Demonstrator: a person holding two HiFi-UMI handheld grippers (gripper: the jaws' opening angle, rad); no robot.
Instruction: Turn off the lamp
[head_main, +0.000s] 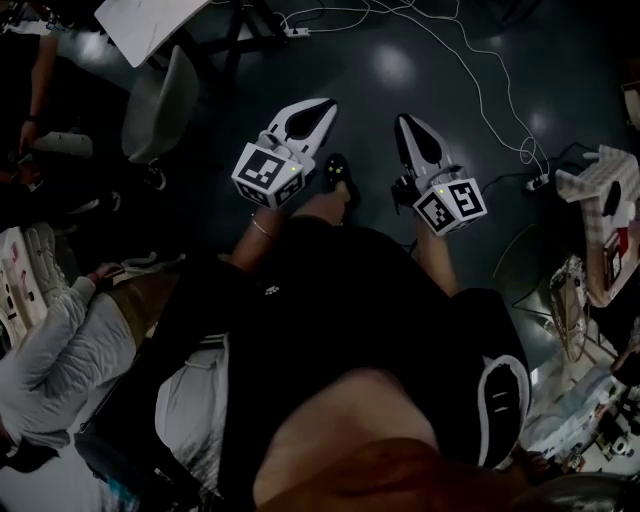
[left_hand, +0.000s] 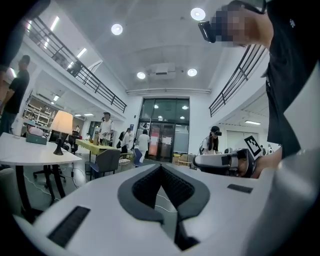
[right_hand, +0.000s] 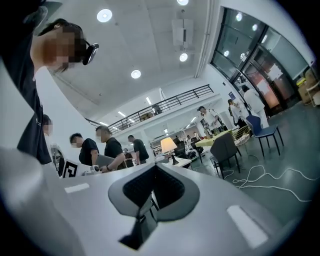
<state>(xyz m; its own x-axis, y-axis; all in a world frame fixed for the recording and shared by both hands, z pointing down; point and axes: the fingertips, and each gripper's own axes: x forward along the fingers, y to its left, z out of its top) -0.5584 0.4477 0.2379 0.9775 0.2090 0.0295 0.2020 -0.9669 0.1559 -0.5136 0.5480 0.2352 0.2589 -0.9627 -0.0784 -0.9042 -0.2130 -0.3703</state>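
The lamp (left_hand: 62, 125), lit, with a cream shade on a dark stem, stands on a white round table (left_hand: 30, 156) far off at the left of the left gripper view. In the right gripper view the lamp (right_hand: 168, 145) shows small, just above the jaw tips, on a distant table. Both grippers are held level at waist height over the dark floor, side by side and far from the lamp. My left gripper (head_main: 322, 108) is shut with nothing in it, its tips meeting (left_hand: 161, 167). My right gripper (head_main: 405, 122) is shut and holds nothing either (right_hand: 156, 167).
White cables (head_main: 470, 70) and a power strip (head_main: 538, 182) lie on the floor ahead. A grey chair (head_main: 160, 105) stands at the left, cluttered boxes (head_main: 605, 215) at the right. Several people (left_hand: 106, 131) stand around a yellow table (left_hand: 95, 145); a dark chair (right_hand: 224, 147) sits nearby.
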